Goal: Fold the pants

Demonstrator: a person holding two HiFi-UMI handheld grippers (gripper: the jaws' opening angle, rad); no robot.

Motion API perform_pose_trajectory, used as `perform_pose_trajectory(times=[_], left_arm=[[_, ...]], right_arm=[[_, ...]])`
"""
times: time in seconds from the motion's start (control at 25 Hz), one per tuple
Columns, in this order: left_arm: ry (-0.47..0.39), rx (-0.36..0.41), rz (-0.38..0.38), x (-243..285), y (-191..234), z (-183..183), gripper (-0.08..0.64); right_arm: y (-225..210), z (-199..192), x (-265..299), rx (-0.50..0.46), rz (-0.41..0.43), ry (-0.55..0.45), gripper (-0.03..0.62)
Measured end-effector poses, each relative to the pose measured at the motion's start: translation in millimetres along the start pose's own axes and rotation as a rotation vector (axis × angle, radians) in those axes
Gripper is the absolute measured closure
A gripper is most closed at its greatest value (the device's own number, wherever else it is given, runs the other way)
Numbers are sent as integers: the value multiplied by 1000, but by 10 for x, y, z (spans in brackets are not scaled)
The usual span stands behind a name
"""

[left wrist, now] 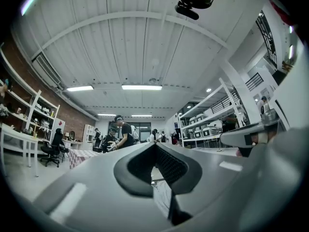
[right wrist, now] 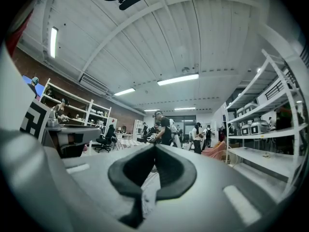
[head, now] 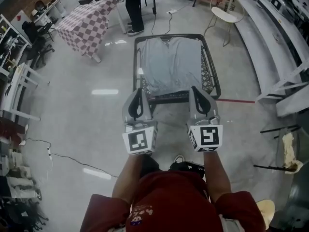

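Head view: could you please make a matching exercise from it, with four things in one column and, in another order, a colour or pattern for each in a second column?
Things:
1. pants on the black-framed table
2. tablecloth at the upper left
3. chair at the upper right
4. floor line to the right of the table

Colours or patterns:
A. red
B. white seat
C. checked
D. plain grey

Right pairs: 1-D, 2-C, 3-B, 4-A.
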State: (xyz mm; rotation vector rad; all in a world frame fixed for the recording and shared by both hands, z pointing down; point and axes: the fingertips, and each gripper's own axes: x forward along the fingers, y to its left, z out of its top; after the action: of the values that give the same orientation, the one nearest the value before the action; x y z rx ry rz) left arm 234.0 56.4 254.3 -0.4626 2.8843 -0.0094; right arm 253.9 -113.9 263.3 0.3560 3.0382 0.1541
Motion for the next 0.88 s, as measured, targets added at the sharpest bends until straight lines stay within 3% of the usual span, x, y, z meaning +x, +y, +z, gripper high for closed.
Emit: perform_pose_trajectory(times=[0.88], left_arm=[[-29, 6, -83, 481, 2594, -211, 555]], right_arm=[[2008, -9, 1813, -40, -69, 31, 591]])
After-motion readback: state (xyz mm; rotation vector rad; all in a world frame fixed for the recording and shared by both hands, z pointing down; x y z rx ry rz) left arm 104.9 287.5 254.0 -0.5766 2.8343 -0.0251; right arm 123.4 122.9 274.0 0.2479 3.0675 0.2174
